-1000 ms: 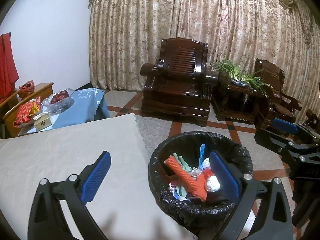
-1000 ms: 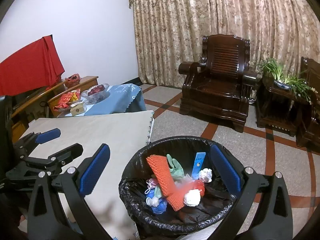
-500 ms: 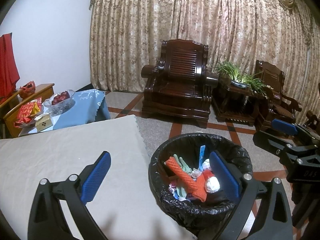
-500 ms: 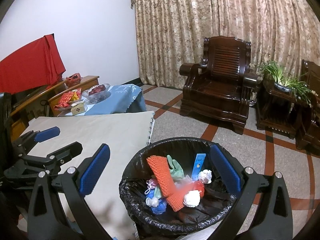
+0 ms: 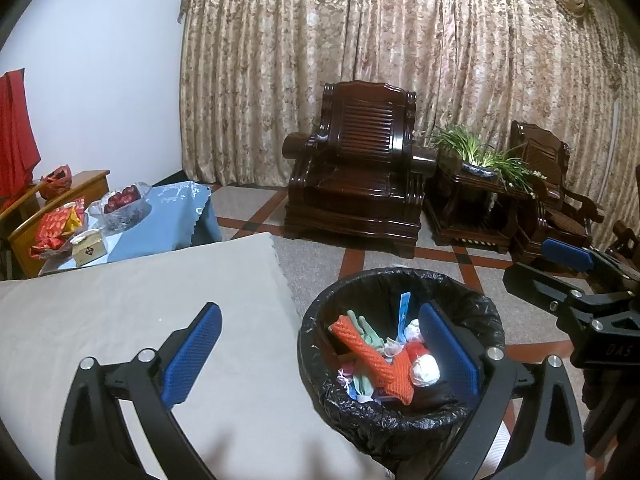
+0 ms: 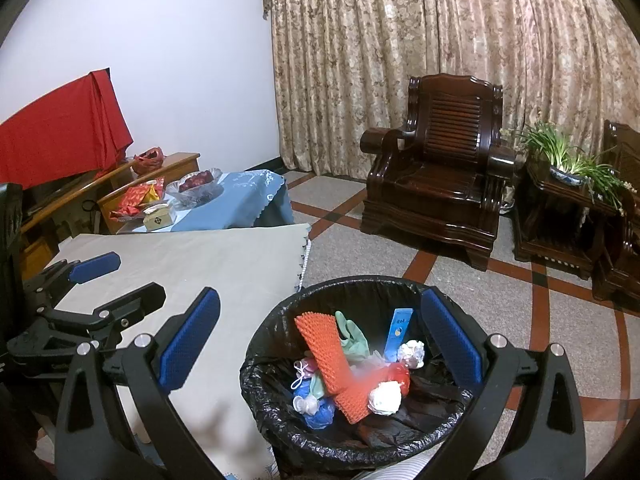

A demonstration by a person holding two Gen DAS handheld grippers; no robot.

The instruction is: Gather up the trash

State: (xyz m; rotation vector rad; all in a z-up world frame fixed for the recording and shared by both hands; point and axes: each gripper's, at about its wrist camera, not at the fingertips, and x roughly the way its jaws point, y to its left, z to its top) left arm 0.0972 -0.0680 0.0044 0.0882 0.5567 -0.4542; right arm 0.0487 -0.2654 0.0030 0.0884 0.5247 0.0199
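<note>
A black-lined trash bin (image 5: 472, 312) stands on the floor by the beige-covered table (image 5: 120, 312); it also shows in the right wrist view (image 6: 280, 320). It holds an orange foam net (image 6: 328, 356), a green glove (image 6: 354, 338), a blue strip (image 6: 398, 334), white paper balls (image 6: 386, 398) and a blue wad (image 6: 320, 414). My left gripper (image 5: 320, 352) is open and empty, above the table edge and the bin. My right gripper (image 6: 320, 340) is open and empty above the bin. Each gripper shows in the other's view: the right one (image 5: 560, 272), the left one (image 6: 112, 284).
A dark wooden armchair (image 5: 356, 184) and a side table with a plant (image 5: 476, 176) stand against the curtain. A blue-covered low table (image 5: 168, 220) with a fruit bowl and boxes sits at the left. Tiled floor lies around the bin.
Both grippers have drifted slightly; the views have shifted a little. Both stay open and empty, and the trash in the bin has not moved.
</note>
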